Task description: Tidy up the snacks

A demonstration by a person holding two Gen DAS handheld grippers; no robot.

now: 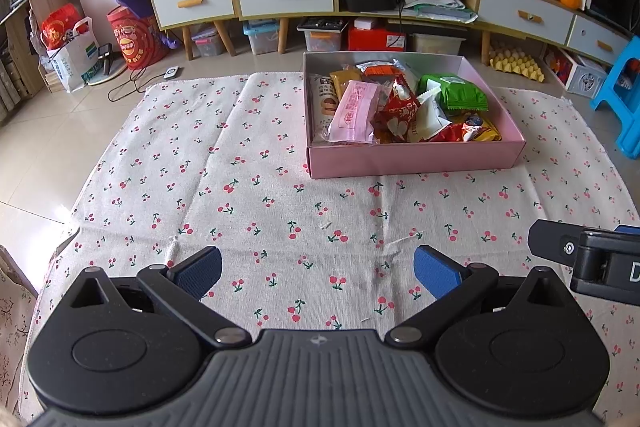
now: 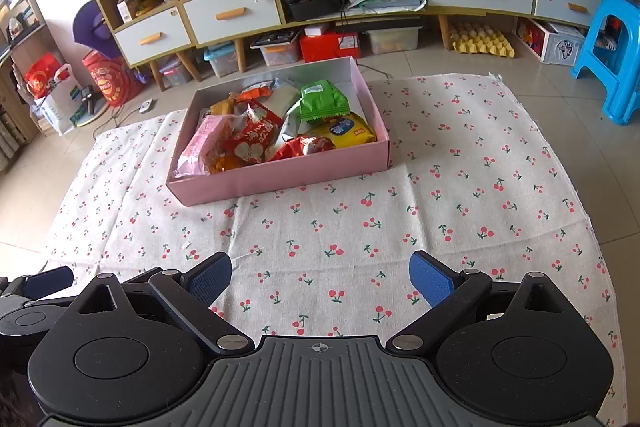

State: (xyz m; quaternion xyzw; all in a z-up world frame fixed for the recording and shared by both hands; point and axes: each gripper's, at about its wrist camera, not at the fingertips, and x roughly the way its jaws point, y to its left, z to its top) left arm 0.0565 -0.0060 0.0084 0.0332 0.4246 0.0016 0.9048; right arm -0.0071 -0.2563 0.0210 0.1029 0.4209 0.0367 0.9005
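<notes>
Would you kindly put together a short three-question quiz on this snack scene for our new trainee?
1. True or false: the pink box has a lid on it.
2. Which packet lies toward the box's far right in the right wrist view? A) green packet B) blue packet C) black packet
3. Fill in: the left gripper and right gripper both hover with jaws ____ above the cherry-print cloth.

Key: 1 false; 2 A; 3 open.

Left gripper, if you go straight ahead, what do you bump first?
Probably the cherry cloth, since the open left gripper tilts downward. The pink snack box lies beyond, slightly right; depth is unclear.
</notes>
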